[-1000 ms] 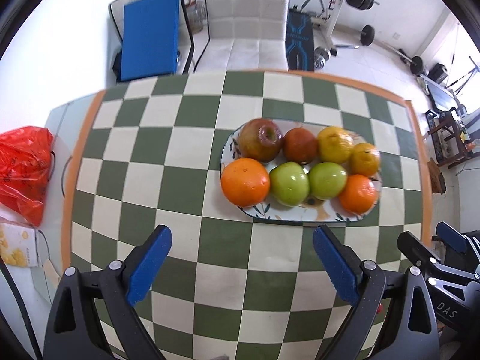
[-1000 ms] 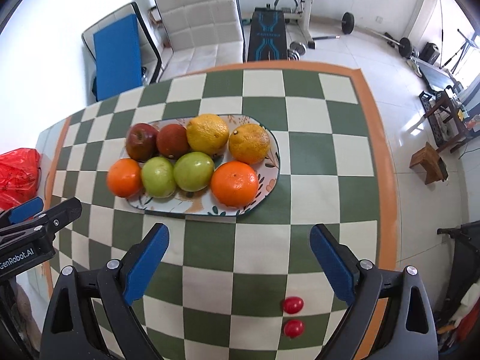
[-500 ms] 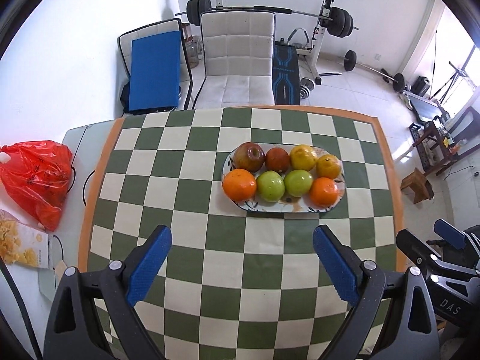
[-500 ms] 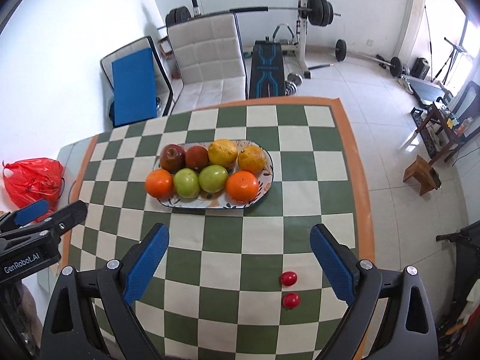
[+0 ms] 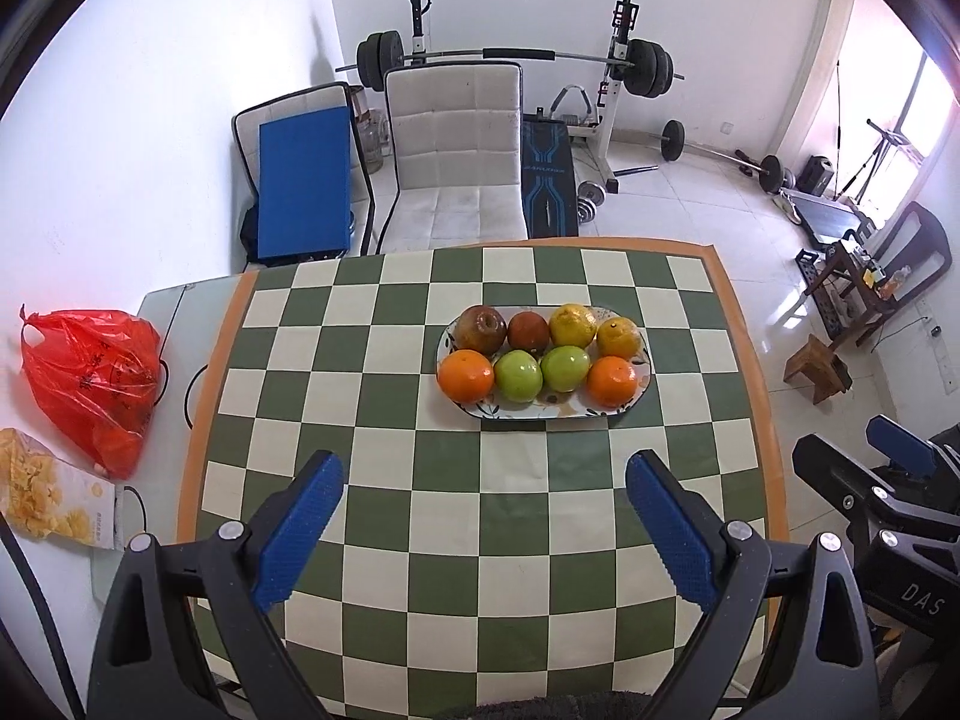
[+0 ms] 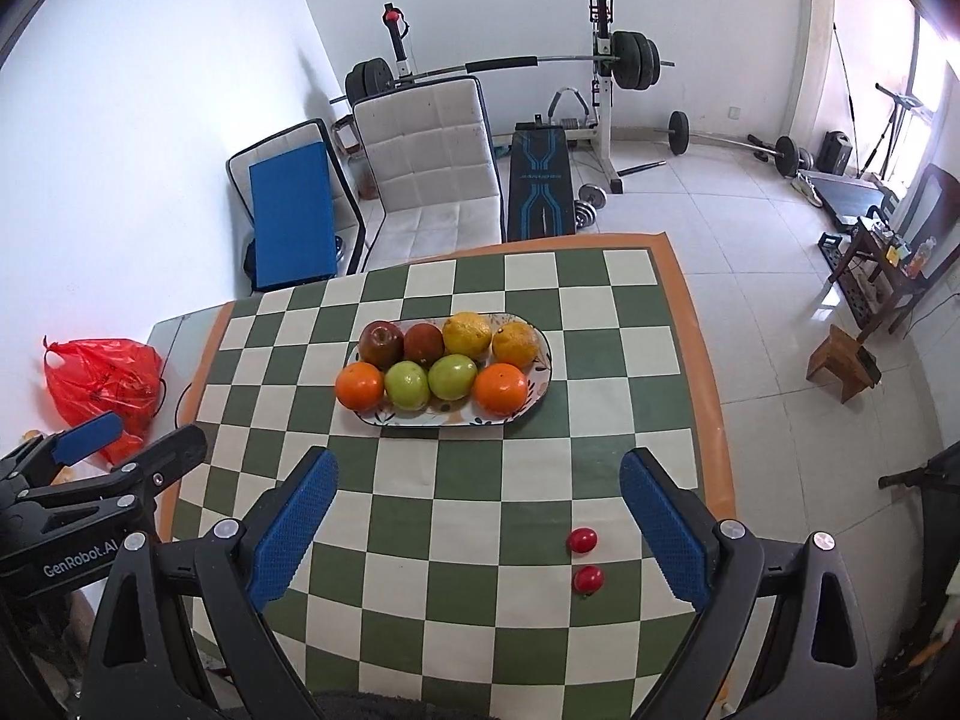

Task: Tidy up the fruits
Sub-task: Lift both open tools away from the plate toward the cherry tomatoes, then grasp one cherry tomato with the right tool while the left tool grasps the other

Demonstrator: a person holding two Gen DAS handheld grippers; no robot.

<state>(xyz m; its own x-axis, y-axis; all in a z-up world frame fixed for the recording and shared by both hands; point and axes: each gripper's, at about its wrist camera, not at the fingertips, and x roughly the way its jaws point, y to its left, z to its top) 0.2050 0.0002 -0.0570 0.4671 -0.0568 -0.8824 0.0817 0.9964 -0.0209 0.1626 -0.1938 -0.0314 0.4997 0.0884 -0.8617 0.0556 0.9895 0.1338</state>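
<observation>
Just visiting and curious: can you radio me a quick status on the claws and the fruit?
Left claw and right claw open, empty, above the table. Eight fruits on plate. Two cherry tomatoes loose near right claw. Nothing in the way.

**Room: home gym corner, daylight coming in from the right**

White walls [image 5: 150, 120] are enclosing the space; pale glossy floor tiles [image 5: 690, 204] are reflecting window light [image 5: 936, 96] flooding in at the right. A barbell rack [image 5: 618, 60] with loaded barbell is standing against the far wall, a blue-patterned bench [image 5: 549, 180] sitting under it. A white padded chair [image 5: 456, 144] is facing the table's far edge, a blue mat [image 5: 303, 186] leaning beside it. A small wooden stool [image 5: 816, 366] is sitting right of the checkered table [image 5: 360, 360].
</observation>
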